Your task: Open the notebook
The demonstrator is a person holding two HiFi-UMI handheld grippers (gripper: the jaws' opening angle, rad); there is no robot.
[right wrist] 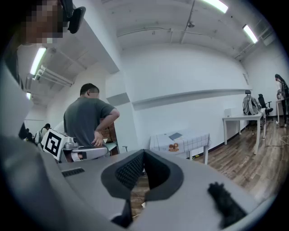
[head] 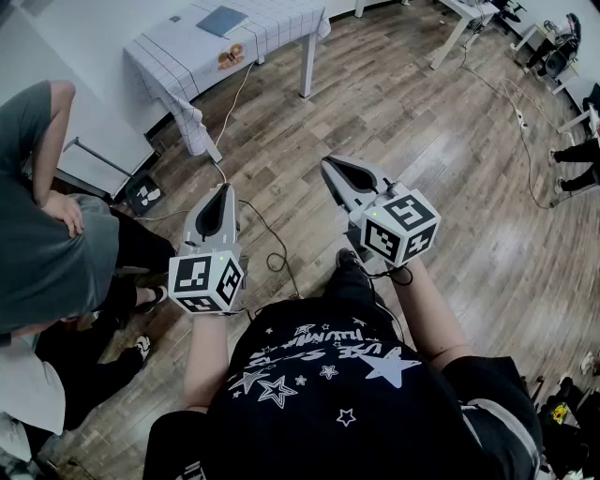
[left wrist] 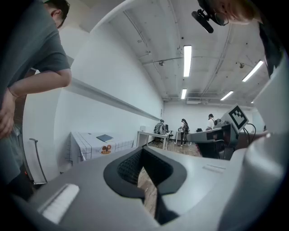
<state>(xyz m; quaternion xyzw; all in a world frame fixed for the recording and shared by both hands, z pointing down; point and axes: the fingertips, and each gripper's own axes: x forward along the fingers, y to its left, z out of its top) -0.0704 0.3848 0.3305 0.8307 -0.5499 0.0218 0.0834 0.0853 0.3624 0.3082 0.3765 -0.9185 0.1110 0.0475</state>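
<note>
A blue-grey notebook [head: 222,20] lies shut on a table with a checked white cloth [head: 178,56] far ahead, at the top of the head view. It also shows small in the left gripper view, notebook [left wrist: 104,137], and in the right gripper view, notebook [right wrist: 175,136]. My left gripper [head: 225,190] and right gripper [head: 330,165] are held in the air over the wooden floor, well short of the table. Both point roughly level toward it. Each has its jaws shut with nothing between them, as the left gripper [left wrist: 142,151] and right gripper [right wrist: 143,153] show in their own views.
A person in a grey shirt [head: 47,234] stands close on my left. A cable [head: 272,253] trails over the floor from the table. An orange print [head: 231,57] hangs on the cloth's front. More white desks [head: 469,19] and people stand at the far right.
</note>
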